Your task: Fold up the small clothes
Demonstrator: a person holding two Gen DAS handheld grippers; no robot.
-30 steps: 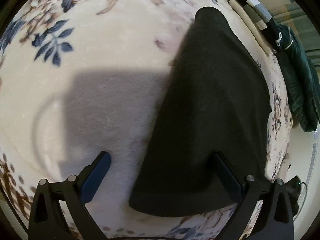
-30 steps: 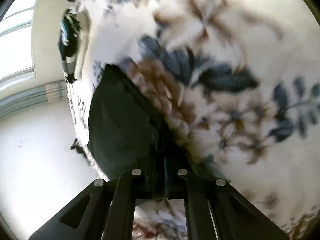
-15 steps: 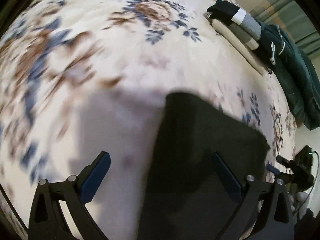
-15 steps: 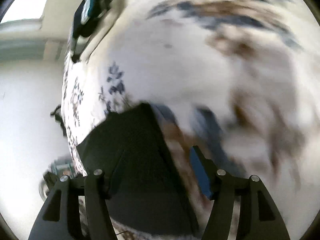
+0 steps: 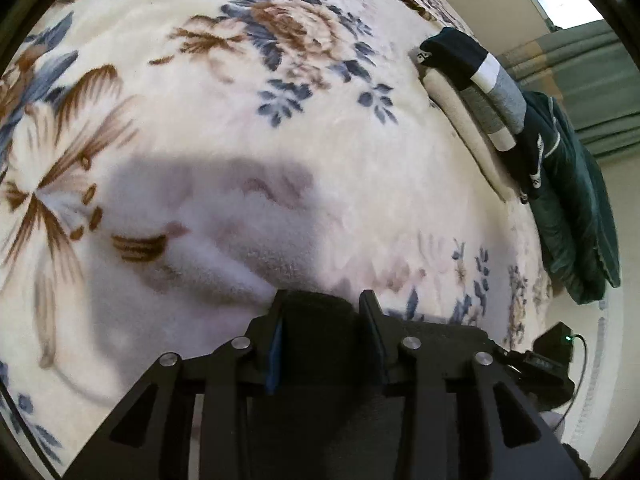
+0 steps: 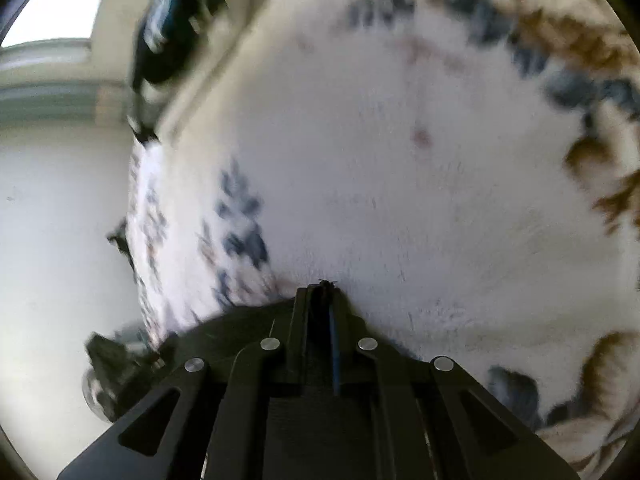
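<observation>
In the left wrist view, your left tool (image 5: 322,312) pinches a bunched edge of the dark garment (image 5: 316,340) over the floral bed blanket (image 5: 280,140). In the right wrist view, your right tool (image 6: 320,300) clamps another edge of it. Judging from this, the fold is mid-way and laying flat remains.

Floral blanket (image 5: 328,152), green jacket (image 5: 576,216).

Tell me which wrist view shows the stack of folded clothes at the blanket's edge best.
The left wrist view. There the stack of folded clothes is sharp: a dark piece, a grey-and-white piece and a cream one, beside a dark green garment. The right wrist view shows the stack only as a motion-blurred dark smear at upper left.
</observation>
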